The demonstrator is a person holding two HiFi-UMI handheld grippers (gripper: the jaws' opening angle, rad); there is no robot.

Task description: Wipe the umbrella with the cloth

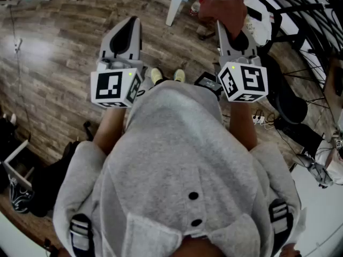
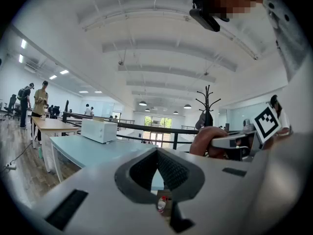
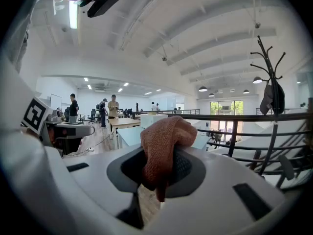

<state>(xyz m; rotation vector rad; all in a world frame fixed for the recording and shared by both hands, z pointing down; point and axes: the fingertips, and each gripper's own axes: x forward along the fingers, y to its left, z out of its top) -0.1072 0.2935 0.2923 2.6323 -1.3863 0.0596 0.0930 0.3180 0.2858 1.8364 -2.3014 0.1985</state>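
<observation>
The cloth [image 1: 225,8], at one o'clock in the head view, is rust-brown with a coarse weave. The left gripper [image 1: 127,28] and right gripper [image 3: 157,173] are pale grey with black ribbed pads. Each marker cube [image 1: 115,87] is white with black squares. At six o'clock the hoodie [image 1: 177,143] is light grey with two black buttons [image 1: 193,196]. The floor [image 1: 59,52], at ten o'clock, is brown wood planking. The table [image 2: 88,151], at eight o'clock in the left gripper view, is pale blue-green.
</observation>
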